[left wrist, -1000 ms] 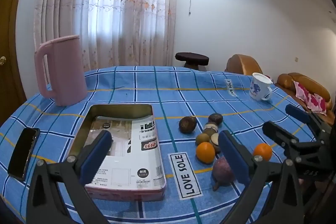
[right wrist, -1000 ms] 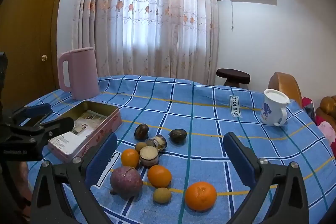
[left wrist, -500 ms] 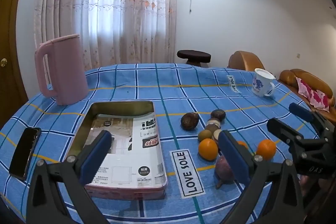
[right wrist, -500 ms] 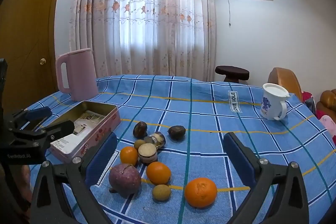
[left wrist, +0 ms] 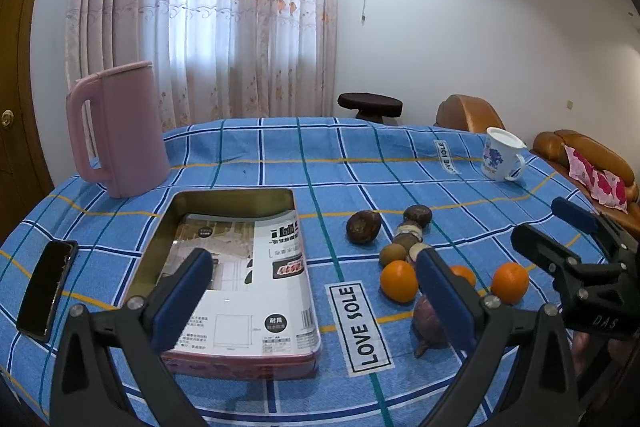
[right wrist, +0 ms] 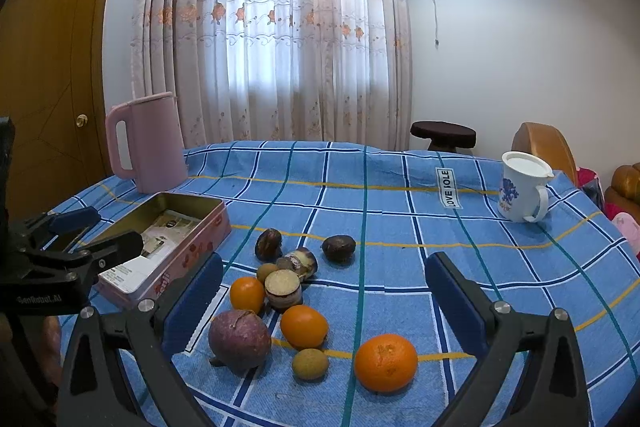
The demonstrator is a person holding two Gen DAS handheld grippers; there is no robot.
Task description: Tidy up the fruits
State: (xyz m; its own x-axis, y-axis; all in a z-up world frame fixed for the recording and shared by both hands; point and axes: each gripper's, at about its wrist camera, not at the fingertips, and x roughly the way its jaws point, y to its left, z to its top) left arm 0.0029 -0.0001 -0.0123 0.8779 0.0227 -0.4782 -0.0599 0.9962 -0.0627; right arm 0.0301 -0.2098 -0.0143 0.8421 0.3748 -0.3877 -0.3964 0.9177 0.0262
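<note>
Hovering, right gripper (right wrist: 324, 295): fingers spread wide, nothing between them, held above the fruit pile.
Left gripper (left wrist: 316, 291): likewise released, held over the near end of the tin box (left wrist: 224, 267).
Fruit pile (right wrist: 288, 291): loose on the blue checked tablecloth (right wrist: 400, 211), just right of the tin box; oranges, a purple fruit (right wrist: 239, 339), brown ones.
Lone orange (right wrist: 386, 361): farthest from the tin box.
Pink jug (left wrist: 120, 127): beyond the tin box.
Phone (left wrist: 46, 291): left of it.
White mug (right wrist: 520, 193): far right of it.
</note>
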